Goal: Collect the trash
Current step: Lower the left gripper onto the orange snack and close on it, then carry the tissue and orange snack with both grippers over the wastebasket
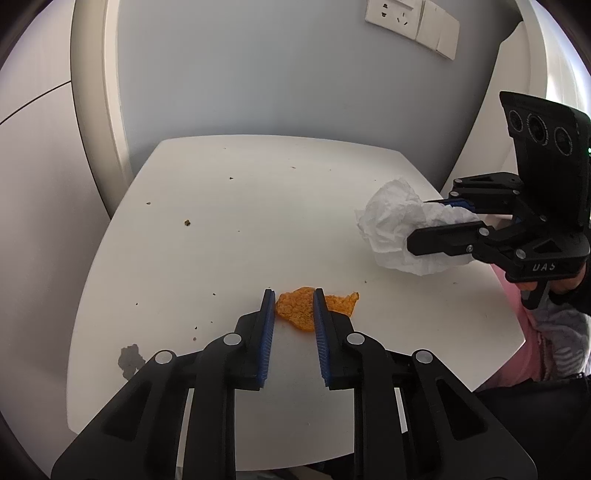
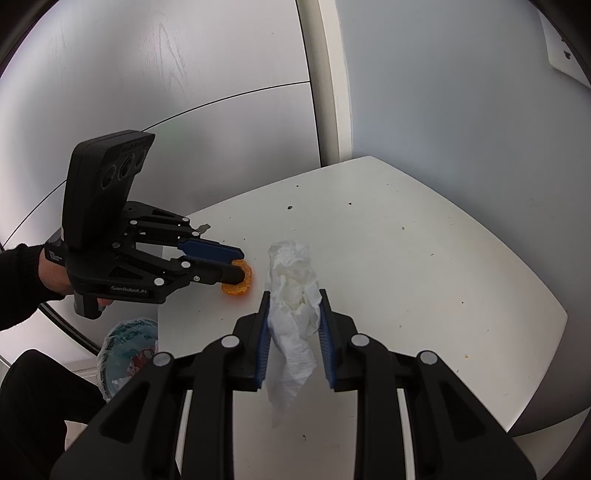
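Note:
An orange peel lies on the white table near its front edge. My left gripper is open, its fingertips on either side of the peel, low over the table. In the right wrist view the left gripper straddles the peel. My right gripper is shut on a crumpled white tissue, held above the table. In the left wrist view the right gripper holds the tissue at the table's right side.
Small dark crumbs are scattered over the table, and a grey scrap lies at its front left edge. A bag-lined bin stands below the table's left side. The wall with sockets is behind.

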`<state>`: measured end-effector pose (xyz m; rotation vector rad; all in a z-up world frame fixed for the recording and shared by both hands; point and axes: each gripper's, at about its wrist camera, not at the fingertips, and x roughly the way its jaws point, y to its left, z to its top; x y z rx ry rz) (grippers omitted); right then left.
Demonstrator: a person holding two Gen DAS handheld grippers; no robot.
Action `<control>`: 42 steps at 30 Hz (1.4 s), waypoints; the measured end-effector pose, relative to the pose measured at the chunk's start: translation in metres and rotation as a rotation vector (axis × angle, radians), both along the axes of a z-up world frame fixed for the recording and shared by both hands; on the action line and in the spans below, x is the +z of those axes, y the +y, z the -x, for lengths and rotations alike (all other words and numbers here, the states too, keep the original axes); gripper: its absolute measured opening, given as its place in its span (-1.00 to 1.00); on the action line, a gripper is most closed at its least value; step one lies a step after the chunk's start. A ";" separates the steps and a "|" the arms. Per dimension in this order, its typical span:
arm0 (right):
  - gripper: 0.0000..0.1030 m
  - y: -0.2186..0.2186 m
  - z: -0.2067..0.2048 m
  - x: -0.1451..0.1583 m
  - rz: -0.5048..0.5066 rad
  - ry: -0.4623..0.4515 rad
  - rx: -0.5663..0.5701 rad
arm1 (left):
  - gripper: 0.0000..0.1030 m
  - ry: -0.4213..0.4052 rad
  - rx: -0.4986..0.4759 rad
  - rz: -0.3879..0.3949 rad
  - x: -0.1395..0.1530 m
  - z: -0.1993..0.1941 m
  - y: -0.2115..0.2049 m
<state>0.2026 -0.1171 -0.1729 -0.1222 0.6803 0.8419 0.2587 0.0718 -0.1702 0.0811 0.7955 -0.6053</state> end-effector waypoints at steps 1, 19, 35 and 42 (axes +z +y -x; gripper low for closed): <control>-0.54 0.000 0.001 0.000 0.001 0.000 0.001 | -0.73 -0.002 0.002 -0.006 0.000 0.000 -0.001; -0.54 0.000 -0.002 0.001 0.000 -0.002 -0.013 | -0.98 -0.005 0.020 0.013 0.004 0.000 0.004; -0.54 0.001 0.013 0.010 -0.015 -0.022 -0.008 | -0.98 -0.046 0.054 0.019 0.032 0.017 0.013; -0.54 0.010 0.027 0.024 -0.028 -0.046 0.024 | -0.98 -0.073 0.087 0.009 0.049 0.028 0.025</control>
